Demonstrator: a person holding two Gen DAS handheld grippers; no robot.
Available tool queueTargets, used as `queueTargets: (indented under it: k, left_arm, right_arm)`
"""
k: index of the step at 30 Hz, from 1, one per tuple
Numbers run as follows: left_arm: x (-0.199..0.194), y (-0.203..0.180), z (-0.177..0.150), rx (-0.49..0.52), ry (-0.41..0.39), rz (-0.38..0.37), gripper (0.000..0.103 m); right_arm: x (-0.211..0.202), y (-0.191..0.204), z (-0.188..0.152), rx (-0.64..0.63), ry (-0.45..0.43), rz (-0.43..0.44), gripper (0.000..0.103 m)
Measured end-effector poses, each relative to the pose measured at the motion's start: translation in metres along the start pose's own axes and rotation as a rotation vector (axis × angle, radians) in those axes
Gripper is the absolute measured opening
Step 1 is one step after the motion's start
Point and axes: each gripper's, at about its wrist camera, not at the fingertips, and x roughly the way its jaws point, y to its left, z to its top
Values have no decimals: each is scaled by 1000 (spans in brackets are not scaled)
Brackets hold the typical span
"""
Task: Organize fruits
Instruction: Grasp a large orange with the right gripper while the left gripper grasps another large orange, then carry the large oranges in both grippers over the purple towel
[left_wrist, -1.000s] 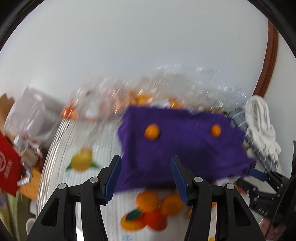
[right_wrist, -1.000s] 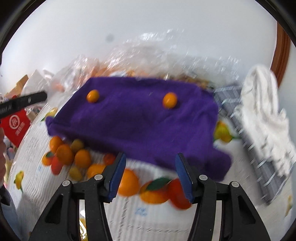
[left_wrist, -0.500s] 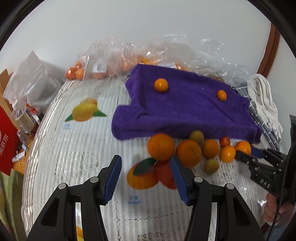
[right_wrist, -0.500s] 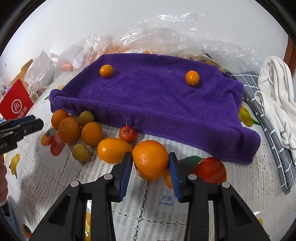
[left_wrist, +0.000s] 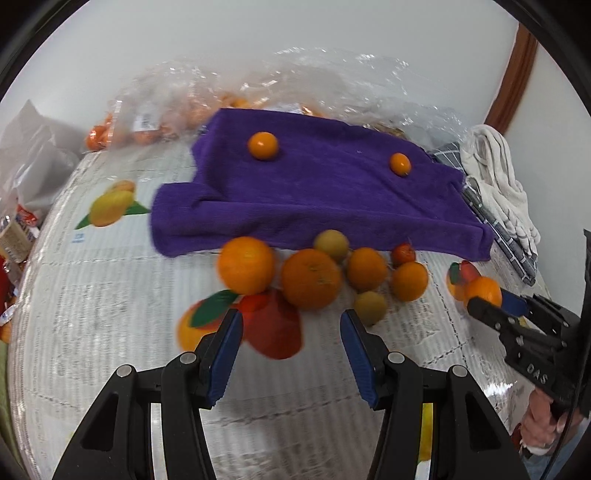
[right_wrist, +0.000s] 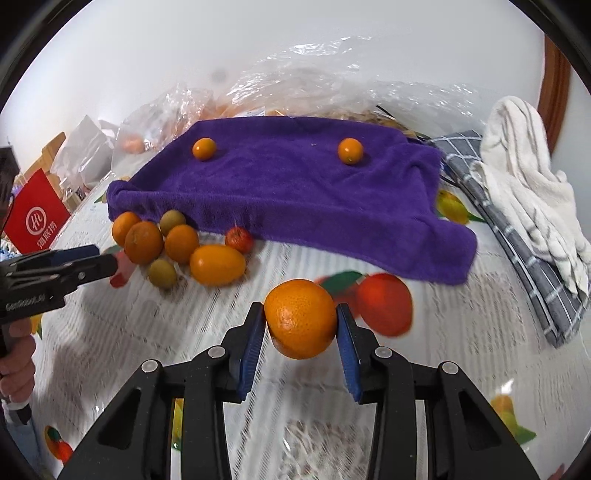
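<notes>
Two hand-held grippers in view. Right hand-held gripper (right_wrist: 300, 325), lower centre of right wrist view, pinching round orange (right_wrist: 300, 323); blue pads press both sides, stem end faces camera, no clear long axis. Left hand-held gripper (left_wrist: 291, 332) spread, nothing between pads, over printed tabletop (left_wrist: 110, 295). Fruit cluster (left_wrist: 321, 275) at frame centre, along near edge of purple towel (left_wrist: 314, 192). Oval orange fruit (right_wrist: 217, 264), long axis roughly left-right. Two small oranges on towel, well apart.

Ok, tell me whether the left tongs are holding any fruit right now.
No, the left tongs stand open over the tablecloth, short of the pile of oranges.
</notes>
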Motion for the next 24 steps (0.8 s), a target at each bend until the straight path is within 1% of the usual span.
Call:
queueTargets:
  k: [2, 6, 9, 12, 13, 14, 15, 20, 24]
  left_arm:
    - [7, -5, 1, -4, 7, -6, 52]
    - [23, -10, 6, -52, 29, -8, 52]
    - [27, -12, 10, -71, 11, 19, 51]
    - [31, -12, 14, -111, 2, 7, 50]
    - [31, -12, 15, -120, -3, 11, 49]
    - [32, -12, 16, -122, -5, 19, 40]
    - [33, -13, 16, -119, -2, 26, 39]
    - [18, -15, 12, -98, -13, 31, 39]
    - [-10, -16, 9, -77, -53, 43, 39]
  right_arm:
    - [-3, -4, -5, -1, -3, -10, 39]
    - [-10, -16, -15, 11, -2, -17, 39]
    - [-13, -26, -21, 22, 1, -16, 39]
    - [-13, -36, -25, 47, 3, -18, 39]
    - [-13, -38, -26, 55, 5, -18, 39]
    - [-13, -41, -27, 61, 4, -19, 39]
    - [-13, -44, -28, 66, 1, -21, 39]
    - [-17, -50, -27, 99, -2, -18, 39]
    - [-29, -50, -26, 96, -33, -26, 39]
